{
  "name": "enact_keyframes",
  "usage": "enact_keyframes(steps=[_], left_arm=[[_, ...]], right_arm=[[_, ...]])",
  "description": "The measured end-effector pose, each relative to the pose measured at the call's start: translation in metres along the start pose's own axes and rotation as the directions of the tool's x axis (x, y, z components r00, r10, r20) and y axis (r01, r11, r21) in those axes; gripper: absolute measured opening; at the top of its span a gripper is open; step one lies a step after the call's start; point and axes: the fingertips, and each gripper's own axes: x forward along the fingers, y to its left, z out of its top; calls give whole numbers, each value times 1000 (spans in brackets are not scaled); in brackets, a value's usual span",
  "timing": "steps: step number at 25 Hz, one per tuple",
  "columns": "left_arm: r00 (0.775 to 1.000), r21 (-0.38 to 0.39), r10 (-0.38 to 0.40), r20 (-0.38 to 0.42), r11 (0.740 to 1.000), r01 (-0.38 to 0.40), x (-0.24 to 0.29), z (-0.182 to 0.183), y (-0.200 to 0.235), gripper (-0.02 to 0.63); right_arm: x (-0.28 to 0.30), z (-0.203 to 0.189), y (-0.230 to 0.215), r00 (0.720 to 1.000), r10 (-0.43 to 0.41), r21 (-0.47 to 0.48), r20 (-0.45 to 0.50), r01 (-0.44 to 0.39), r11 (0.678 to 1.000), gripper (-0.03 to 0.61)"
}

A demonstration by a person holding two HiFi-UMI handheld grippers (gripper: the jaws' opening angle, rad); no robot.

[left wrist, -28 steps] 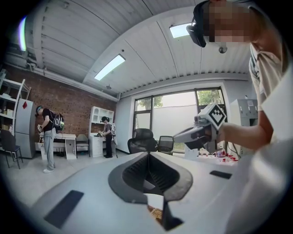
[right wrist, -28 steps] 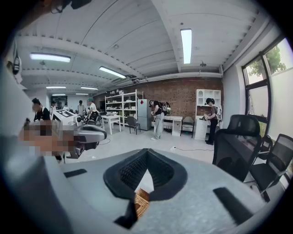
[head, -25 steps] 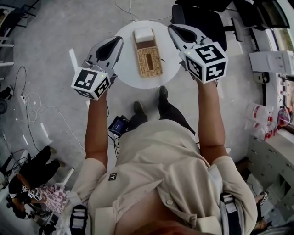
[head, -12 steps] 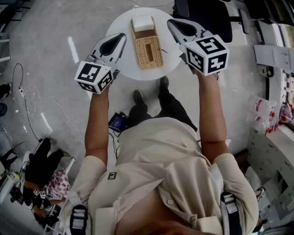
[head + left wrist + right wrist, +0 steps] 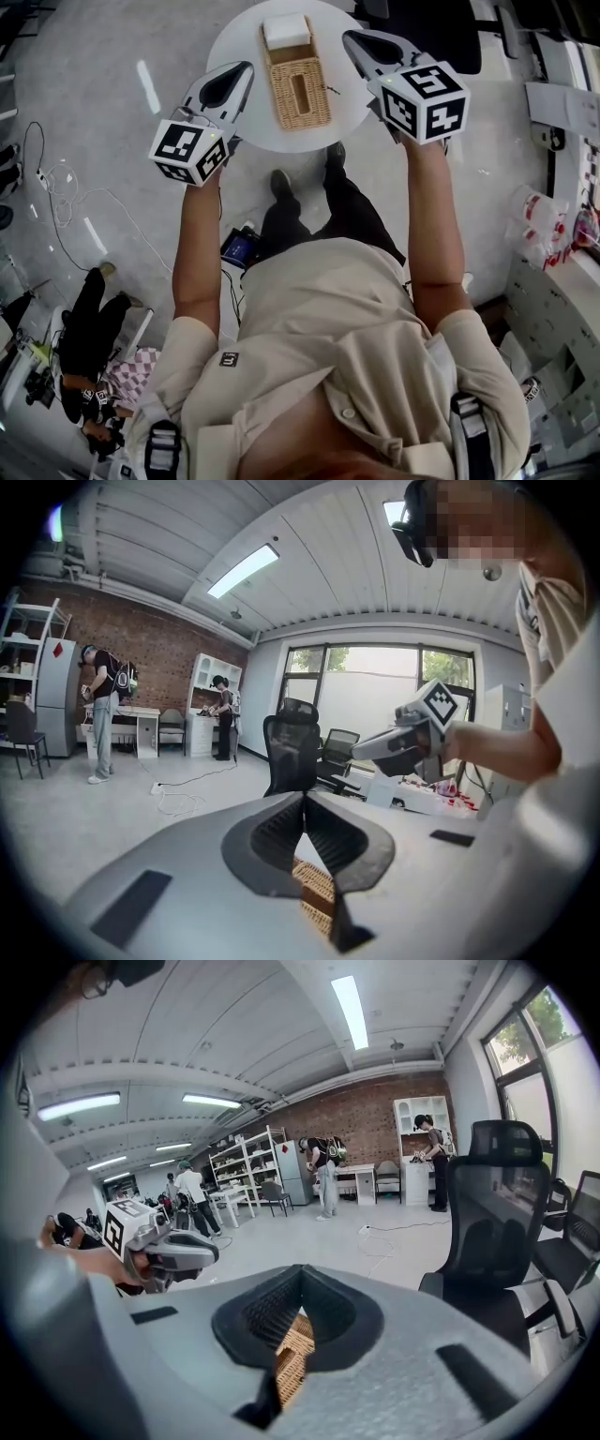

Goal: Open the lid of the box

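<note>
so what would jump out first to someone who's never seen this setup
A wicker box lies in the middle of a small round white table, seen from above. The left gripper and right gripper flank it, one on each side, both with jaws shut on nothing, each carrying a bold black-and-white marker cube.

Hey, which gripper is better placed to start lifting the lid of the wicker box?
Marginally the right gripper: its shut tips sit beside the wicker box, on the side where a small dark piece sticks out. The left gripper, also shut, is about as close.
</note>
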Motion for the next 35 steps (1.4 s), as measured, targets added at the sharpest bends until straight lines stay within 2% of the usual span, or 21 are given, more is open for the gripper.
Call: enact_keyframes(steps=[6, 14, 28, 35], left_arm=[[1000, -5, 16, -7, 1000, -16, -23, 13, -10, 12], [999, -47, 16, -46, 999, -18, 16, -43, 13, 11], [995, -98, 17, -98, 995, -27, 29, -89, 28, 12], [991, -132, 14, -130, 991, -32, 28, -109, 20, 12]], right_arm=[[-15, 8, 21, 1000, 12, 1, -9, -12, 1000, -6], [29, -45, -14, 998, 9, 42, -65, -7, 999, -6], [60, -94, -21, 991, 24, 98, -132, -11, 995, -6], [60, -119, -19, 985, 33, 129, -170, -11, 992, -6]])
